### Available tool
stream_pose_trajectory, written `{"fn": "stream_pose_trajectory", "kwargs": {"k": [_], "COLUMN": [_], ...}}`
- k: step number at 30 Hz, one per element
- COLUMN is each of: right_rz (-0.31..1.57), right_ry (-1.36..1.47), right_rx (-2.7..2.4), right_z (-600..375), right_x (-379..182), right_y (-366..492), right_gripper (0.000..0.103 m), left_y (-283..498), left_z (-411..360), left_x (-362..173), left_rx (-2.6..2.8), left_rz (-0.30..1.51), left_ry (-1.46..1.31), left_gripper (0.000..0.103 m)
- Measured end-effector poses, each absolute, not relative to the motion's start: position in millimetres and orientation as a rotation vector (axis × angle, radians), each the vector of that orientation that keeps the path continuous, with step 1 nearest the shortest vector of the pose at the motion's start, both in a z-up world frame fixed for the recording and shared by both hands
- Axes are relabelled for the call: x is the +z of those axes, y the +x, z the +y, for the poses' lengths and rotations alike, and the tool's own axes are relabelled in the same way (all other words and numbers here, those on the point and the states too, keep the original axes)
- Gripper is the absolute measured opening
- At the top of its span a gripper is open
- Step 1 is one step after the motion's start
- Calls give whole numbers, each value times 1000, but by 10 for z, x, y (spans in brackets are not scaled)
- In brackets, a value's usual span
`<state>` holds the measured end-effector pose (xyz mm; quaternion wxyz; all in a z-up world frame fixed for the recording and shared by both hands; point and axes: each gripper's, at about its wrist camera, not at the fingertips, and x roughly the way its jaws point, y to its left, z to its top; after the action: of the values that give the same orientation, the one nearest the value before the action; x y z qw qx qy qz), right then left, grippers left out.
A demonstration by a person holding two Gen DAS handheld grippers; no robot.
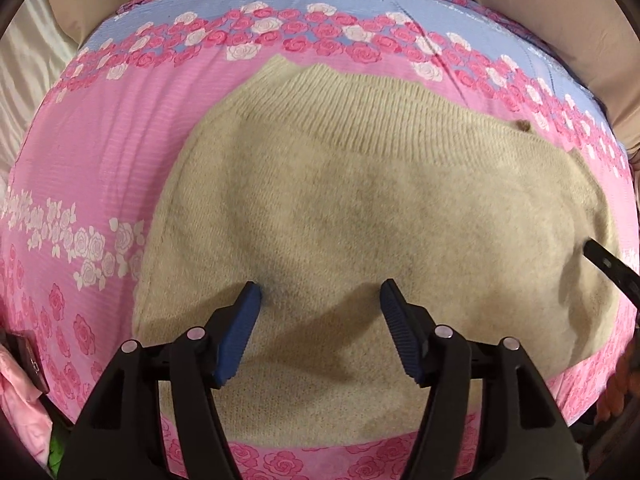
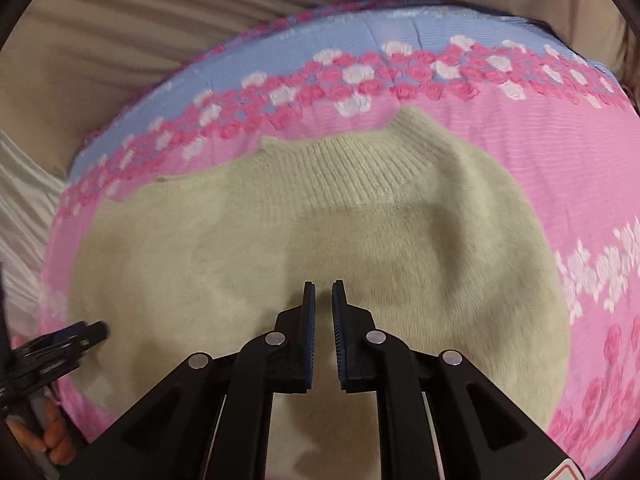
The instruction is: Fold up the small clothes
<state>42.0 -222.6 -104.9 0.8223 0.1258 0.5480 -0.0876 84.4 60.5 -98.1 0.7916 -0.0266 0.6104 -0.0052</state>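
A cream knitted sweater lies folded in a compact block on a pink floral cloth, its ribbed band at the far edge. My left gripper is open and empty, hovering just above the sweater's near half. The right gripper's black tip enters at the right edge over the sweater. In the right wrist view the same sweater fills the middle. My right gripper has its jaws nearly closed with a narrow gap, holding nothing, above the sweater's centre. The left gripper shows at the lower left.
The cloth has a blue band with pink and white roses at its far edge and covers a raised surface. Beige bedding lies beyond it. Pink fabric sits at the lower left. A hand shows at the lower left.
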Motion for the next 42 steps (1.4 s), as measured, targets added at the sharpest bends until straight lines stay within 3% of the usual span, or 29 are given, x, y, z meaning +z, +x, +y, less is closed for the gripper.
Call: {"fn": "stream_pose_trajectory", "kwargs": {"k": [1,3,13,14,16,18,20,23,25,26,27,28,30,32,34,38,40,41,42], "right_rz": [1182,1169,1106,1099,1089,1079,1092,1123,1121,1128,1142,1157,1080,994,1002,1267,1209,1181,1139], "right_ry": [256,263,213,218,235,273,342,439,459,469,485,499,485,413,315,330,392,402,395], "right_rx": [-211,-207,-292,-315,-375,-400,-361,-264,-224,-215,-204,-188,-155,-118,-129,-225,-263,-291,-327], "right_z": [-2286,-2337,-2393,-2484,-2707,-2906,-3061,-3122,-3087,-3073,-3064,-3053,-2977,-2848,-2766,-2967,-2977,-2971,-2965], "right_x": [-1149,-1148,-744,-729,-703,-689,-737,-867,-977,-1041,-1104,-1127,-857,-413,-342,-1232,-1106,-982,-846], "right_y": [476,541,67,-54,-371,-664,-902,-1048,-1027,-987,-933,-864,-823,-863,-889,-931,-1003,-1021,-1038], "right_gripper": [2,1,7,9,24,53,55,58,58,51,24,23,14,14,14,21,25,30,33], "left_y": [839,829,706,672,587,437,303,188,196,226,306,345,384,328,260,151,35,10,-6], "left_z": [611,623,998,1085,1223,1414,1568,1735,1828,1846,1842,1854,1927,1954,1948,1968,2036,2049,2060], "left_x": [-990,-996,-931,-935,-928,-916,-937,-1065,-1186,-1221,-1248,-1242,-1011,-687,-676,-1295,-1309,-1253,-1179], "left_rx": [-12,-10,49,66,66,34,-5,-35,-82,-107,-128,-125,-173,-191,-148,-23,12,14,22], "left_rz": [1312,1313,1306,1311,1311,1287,1259,1265,1258,1249,1266,1286,1248,1205,1268,1431,1390,1367,1340], "left_ry": [-56,-53,-182,-197,-246,-362,-474,-595,-717,-756,-764,-763,-800,-716,-633,-633,-766,-781,-784], "left_gripper": [61,61,61,61,61,66,79,82,75,58,33,17,14,14,14,17,26,39,65]}}
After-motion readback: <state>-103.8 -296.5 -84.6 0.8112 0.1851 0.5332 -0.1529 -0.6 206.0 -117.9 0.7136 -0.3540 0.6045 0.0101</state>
